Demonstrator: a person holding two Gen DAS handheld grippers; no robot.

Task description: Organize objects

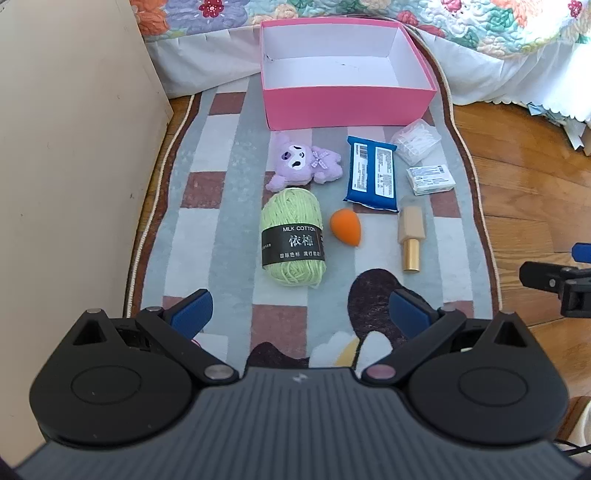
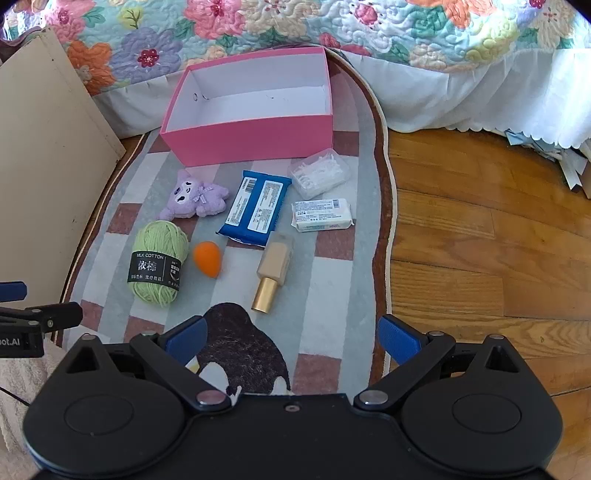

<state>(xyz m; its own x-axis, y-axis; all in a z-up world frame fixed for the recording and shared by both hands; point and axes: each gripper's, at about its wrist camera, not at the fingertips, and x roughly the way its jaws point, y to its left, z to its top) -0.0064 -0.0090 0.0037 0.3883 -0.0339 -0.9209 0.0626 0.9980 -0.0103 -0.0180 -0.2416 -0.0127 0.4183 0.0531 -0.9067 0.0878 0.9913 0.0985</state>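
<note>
Since the pink box sits empty at the far end of the rug, just before the bed with its floral quilt, the organizing appears not to have begun. Every item is laid out on the rug in front of the box: a purple plush toy nearest its front wall, a green yarn ball just beside the plush, an orange makeup sponge, a blue wipes packet, a clear case of floss picks, a white wrapped bar and a foundation bottle with a gold cap. The left gripper hovers over the near end of the rug with its jaws spread wide and nothing between them; the right gripper does likewise, equally empty. By my reading, all seven items remain to be moved into the box.
</note>
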